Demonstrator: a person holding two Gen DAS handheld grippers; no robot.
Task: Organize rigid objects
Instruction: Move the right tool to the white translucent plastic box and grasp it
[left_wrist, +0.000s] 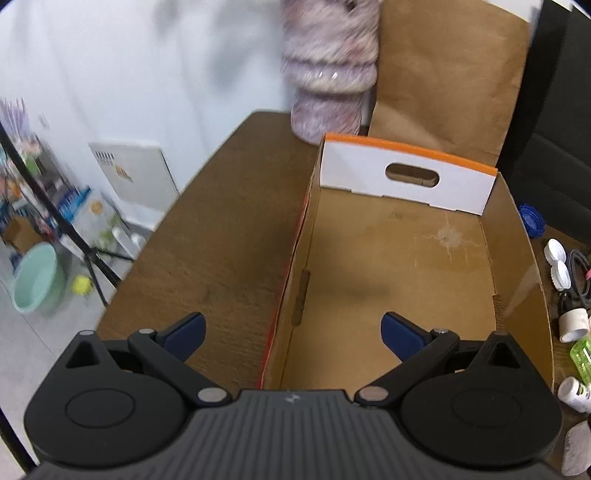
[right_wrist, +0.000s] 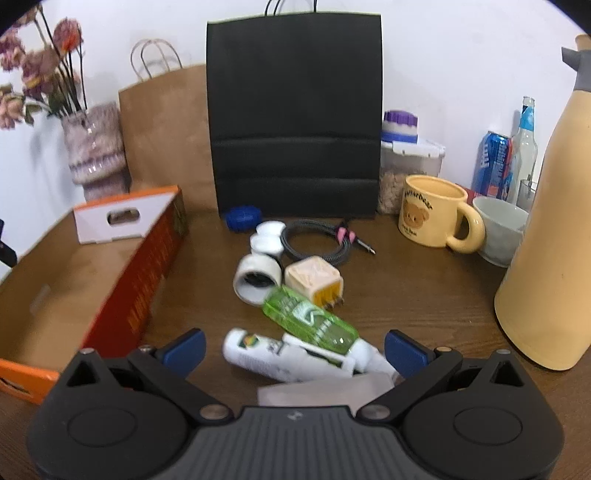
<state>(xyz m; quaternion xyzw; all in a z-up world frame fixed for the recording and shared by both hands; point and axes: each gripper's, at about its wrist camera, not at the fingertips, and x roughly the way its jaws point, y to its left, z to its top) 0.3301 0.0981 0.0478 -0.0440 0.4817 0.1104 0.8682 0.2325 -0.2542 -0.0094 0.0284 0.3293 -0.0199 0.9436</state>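
Observation:
An empty cardboard box (left_wrist: 406, 258) with an orange rim lies on the brown table; my left gripper (left_wrist: 291, 334) hangs open over its near left wall. In the right wrist view the same box (right_wrist: 66, 280) sits at the left. My right gripper (right_wrist: 294, 347) stands open above a pile of small items: a white bottle (right_wrist: 258, 356), a green transparent bottle (right_wrist: 310, 321), a roll of white tape (right_wrist: 256, 278), a cream charger plug (right_wrist: 314, 282), white caps (right_wrist: 267, 236), a blue cap (right_wrist: 243, 218) and a coiled cable (right_wrist: 317, 240). Nothing is held.
Behind the pile stand a black paper bag (right_wrist: 295, 122) and a brown paper bag (right_wrist: 166, 136). A vase with flowers (right_wrist: 94, 155) is at back left. A yellow mug (right_wrist: 434, 216), a bowl (right_wrist: 502, 229), a tall cream flask (right_wrist: 550, 240), a can (right_wrist: 493, 162) and a glass bottle (right_wrist: 526, 147) crowd the right.

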